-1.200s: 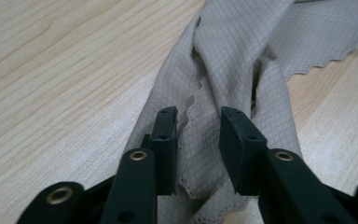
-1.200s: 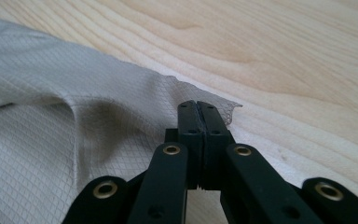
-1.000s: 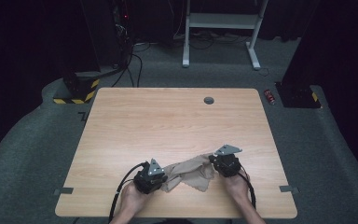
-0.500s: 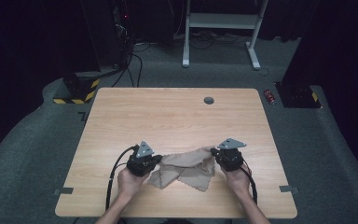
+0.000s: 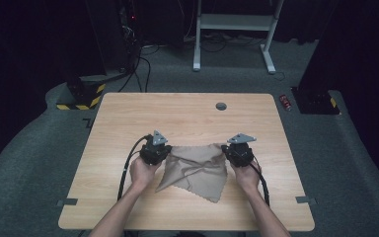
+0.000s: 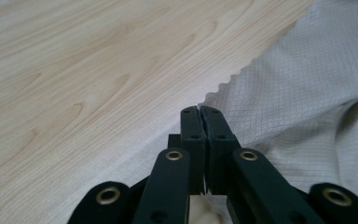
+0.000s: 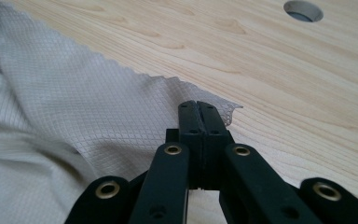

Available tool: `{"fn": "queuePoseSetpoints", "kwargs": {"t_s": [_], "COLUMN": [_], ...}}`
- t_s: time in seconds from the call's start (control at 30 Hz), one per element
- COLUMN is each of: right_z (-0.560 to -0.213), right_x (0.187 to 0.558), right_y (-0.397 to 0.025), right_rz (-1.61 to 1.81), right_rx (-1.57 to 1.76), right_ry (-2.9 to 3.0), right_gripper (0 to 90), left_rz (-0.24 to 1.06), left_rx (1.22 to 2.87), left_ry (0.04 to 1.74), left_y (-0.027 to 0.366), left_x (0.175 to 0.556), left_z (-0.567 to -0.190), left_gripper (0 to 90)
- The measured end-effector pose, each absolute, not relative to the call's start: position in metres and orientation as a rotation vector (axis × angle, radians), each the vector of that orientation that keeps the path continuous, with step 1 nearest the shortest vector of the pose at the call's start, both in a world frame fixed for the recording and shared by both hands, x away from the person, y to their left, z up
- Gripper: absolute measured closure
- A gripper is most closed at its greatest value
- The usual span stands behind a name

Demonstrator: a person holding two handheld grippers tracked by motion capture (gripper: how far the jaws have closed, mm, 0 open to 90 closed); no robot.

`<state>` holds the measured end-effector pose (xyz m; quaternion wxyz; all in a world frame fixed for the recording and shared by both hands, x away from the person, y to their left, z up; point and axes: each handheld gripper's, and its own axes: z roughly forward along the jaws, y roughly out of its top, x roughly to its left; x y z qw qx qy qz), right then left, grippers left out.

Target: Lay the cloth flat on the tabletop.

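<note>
High view: cloth [image 5: 195, 170] stretched left-right between grippers

Dark lab/studio: wood table [image 5: 128, 207], cables [image 5: 143, 64], grey carpet [image 5: 355, 163], black drapes.

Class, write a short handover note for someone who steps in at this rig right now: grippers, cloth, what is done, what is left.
Left gripper: shut on the cloth's far left corner.
Right gripper: shut on its far right corner.
Cloth: beige, on the table between the grippers, far edge drawn out, near part wrinkled and skewed.
Done: both far corners gripped, cloth partly spread.
Left, probably: pull the cloth flat, smooth the near part, then release or fold.
</note>
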<state>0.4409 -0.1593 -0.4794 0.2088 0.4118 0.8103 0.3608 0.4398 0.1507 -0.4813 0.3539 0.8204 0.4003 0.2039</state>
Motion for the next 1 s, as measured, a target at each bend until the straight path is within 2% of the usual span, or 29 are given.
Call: {"fn": "queuePoseSetpoints", "kwargs": {"t_s": [0.37,0.5,0.57,0.7,0.83,1.0], "right_z": [-0.487,-0.499,-0.507,-0.506,-0.498,-0.505], "right_x": [0.471,0.479,0.483,0.482,0.474,0.474], "right_y": [-0.145,-0.141,-0.141,-0.147,-0.155,-0.163], "right_rz": [0.980,0.941,0.927,0.954,0.978,0.957], "right_rx": [1.215,1.249,1.276,1.301,1.300,1.347], "right_ry": [2.238,2.252,2.254,2.227,2.201,2.211], "right_gripper": [89.9,89.7,88.8,80.7,78.4,75.7], "left_rz": [0.577,0.580,0.603,0.626,0.611,0.564], "left_rx": [2.120,2.126,2.120,2.084,2.067,2.066], "left_ry": [1.122,1.164,1.185,1.219,1.230,1.251], "left_y": [0.150,0.150,0.150,0.155,0.164,0.171], "left_x": [0.471,0.479,0.481,0.479,0.472,0.470], "left_z": [-0.494,-0.502,-0.504,-0.499,-0.495,-0.502], "left_gripper": [88.2,87.2,81.8,65.5,60.4,58.5]}}
